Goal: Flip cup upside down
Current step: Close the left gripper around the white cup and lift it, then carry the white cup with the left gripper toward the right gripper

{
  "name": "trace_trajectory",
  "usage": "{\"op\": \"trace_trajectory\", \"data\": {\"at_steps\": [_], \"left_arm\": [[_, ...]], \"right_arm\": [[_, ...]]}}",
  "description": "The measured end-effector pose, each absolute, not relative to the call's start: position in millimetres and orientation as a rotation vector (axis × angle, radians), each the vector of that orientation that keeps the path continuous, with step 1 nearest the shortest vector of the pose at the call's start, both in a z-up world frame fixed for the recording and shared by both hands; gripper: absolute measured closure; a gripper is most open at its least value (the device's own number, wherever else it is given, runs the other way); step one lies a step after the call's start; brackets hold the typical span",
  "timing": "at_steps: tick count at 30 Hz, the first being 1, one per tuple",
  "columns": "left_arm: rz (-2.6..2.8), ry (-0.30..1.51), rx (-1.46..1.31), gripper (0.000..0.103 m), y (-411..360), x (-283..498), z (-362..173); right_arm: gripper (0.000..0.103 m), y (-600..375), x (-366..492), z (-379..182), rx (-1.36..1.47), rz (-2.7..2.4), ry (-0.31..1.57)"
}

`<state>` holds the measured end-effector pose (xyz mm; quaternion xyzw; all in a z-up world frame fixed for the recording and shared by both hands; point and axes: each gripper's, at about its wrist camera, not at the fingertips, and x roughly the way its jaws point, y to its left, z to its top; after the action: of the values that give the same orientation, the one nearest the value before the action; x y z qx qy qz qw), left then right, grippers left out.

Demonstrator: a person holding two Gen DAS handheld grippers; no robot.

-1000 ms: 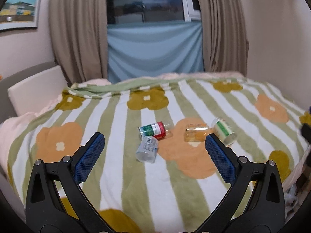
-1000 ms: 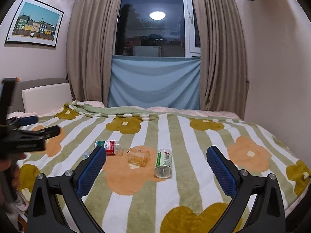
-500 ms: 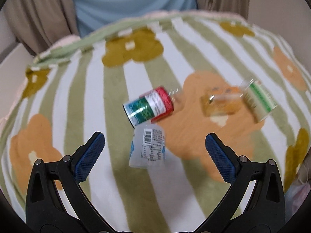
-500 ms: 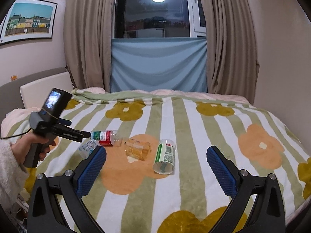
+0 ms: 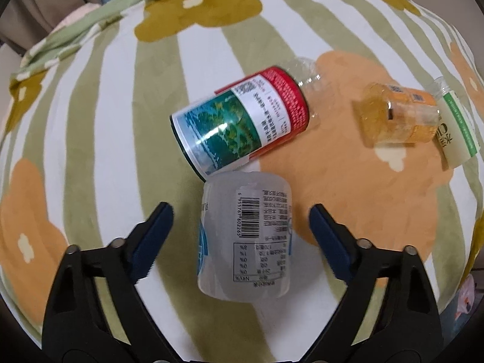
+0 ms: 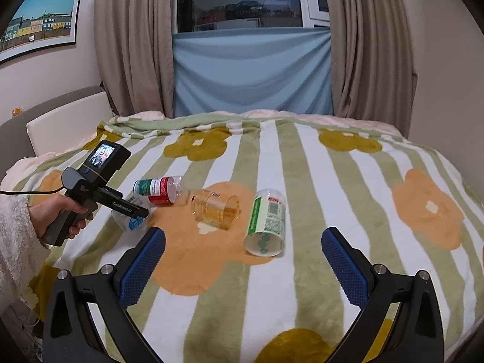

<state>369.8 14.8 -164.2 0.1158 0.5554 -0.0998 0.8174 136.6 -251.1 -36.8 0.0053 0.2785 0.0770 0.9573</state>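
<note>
Several cut-bottle cups lie on their sides on the striped flowered blanket [image 5: 90, 96]. A clear white cup with a barcode label [image 5: 246, 239] lies between the blue pads of my open left gripper [image 5: 242, 220], not touched. A red-and-green labelled cup [image 5: 242, 121] lies just beyond it. An orange cup [image 5: 396, 118] and a green-striped white cup [image 5: 456, 130] lie to the right. In the right wrist view, my right gripper [image 6: 243, 242] is open and empty, above the blanket in front of the orange cup [image 6: 216, 208] and the green-striped cup [image 6: 267, 224]. The left gripper [image 6: 133, 208] reaches over the clear cup [image 6: 130, 216].
The bed's blanket [image 6: 363, 196] spreads wide to the right and front. A headboard cushion [image 6: 66, 127] stands at the left. Curtains [image 6: 133, 45] and a window with blue cloth [image 6: 251, 72] are behind the bed. A hand [image 6: 57, 214] holds the left gripper.
My left gripper has dropped and moved forward, so the clear cup now lies between its open fingers. The right gripper has tilted down and come a little closer to the cups.
</note>
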Motion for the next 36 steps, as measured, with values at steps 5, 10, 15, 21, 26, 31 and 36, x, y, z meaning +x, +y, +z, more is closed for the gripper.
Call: {"op": "trace_trajectory", "data": {"at_steps": [5,10,15,21,26,31,36], "left_arm": [[-0.235,1.225,0.233,0.044,17,372,-174],[-0.245,1.219,0.257,0.045,15,369,-174],[-0.265,1.190,0.274,0.046,10,362,-160],[-0.318,1.135,0.283,0.046,-12,340,-123],[-0.399,1.095,0.305,0.046,-48,307,-94],[-0.495,1.083,0.338,0.046,-92,265,-88],[-0.561,1.101,0.367,0.046,-127,231,-103]], "right_arm": [[0.000,-240,140,-42,0.009,0.179,0.575],[0.000,-235,139,-41,0.008,0.194,0.571],[0.000,-233,139,-37,0.014,0.197,0.570],[0.000,-237,129,-27,0.025,0.209,0.550],[0.000,-243,115,-18,0.036,0.222,0.546],[0.000,-255,109,-25,0.061,0.218,0.616],[0.000,-268,104,-39,0.077,0.203,0.682]]}}
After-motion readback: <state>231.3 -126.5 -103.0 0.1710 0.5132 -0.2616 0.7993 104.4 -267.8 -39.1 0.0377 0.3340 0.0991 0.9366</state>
